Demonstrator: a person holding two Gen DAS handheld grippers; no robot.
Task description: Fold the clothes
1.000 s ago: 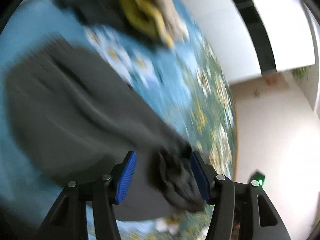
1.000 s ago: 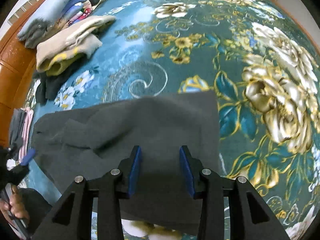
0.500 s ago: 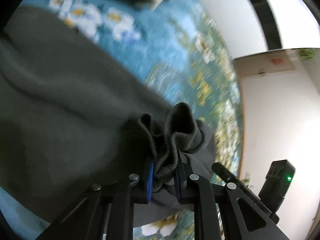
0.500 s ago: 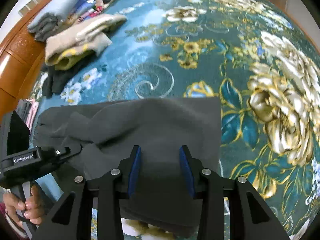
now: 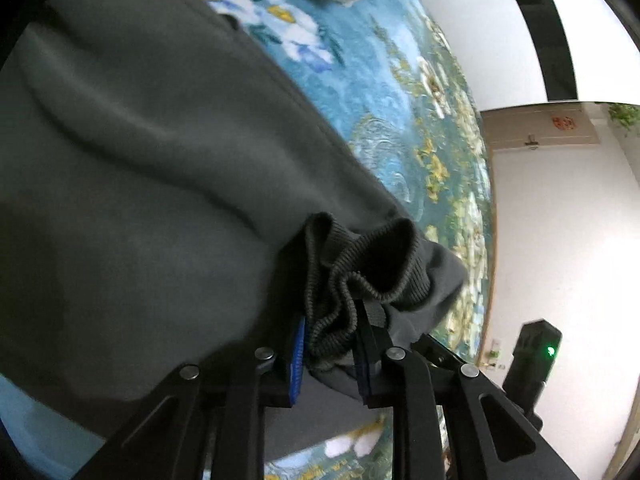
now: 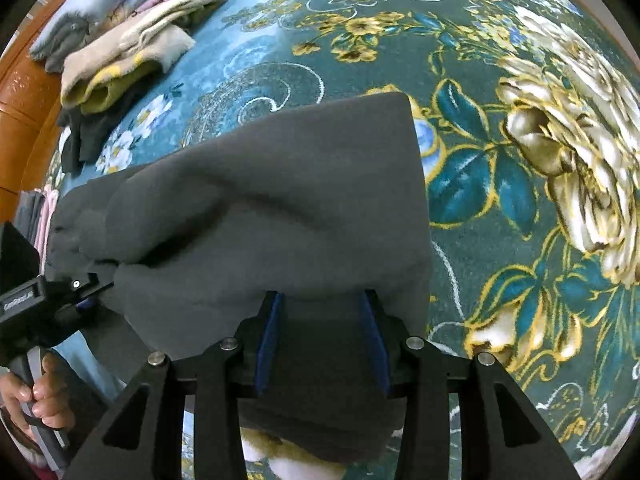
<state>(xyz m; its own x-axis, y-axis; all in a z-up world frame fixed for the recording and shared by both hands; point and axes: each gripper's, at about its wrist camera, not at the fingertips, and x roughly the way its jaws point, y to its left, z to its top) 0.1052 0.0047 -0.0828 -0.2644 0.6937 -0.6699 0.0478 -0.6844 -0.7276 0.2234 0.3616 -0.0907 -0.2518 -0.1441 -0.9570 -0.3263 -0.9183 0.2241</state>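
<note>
Cuff [image 5: 360, 264] of the grey garment [image 6: 272, 208] sits bunched between your left gripper [image 5: 330, 344] fingers, clamped tight. Carry it toward two o'clock over the body, low and level, so the ribbing doesn't slip. Your right gripper [image 6: 320, 336] hovers above the cloth's near edge, fingers apart, gripping nothing. Garment lies on the floral bedspread [image 6: 500, 184]; folded stack [image 6: 128, 56] at ten o'clock. No containers visible.
</note>
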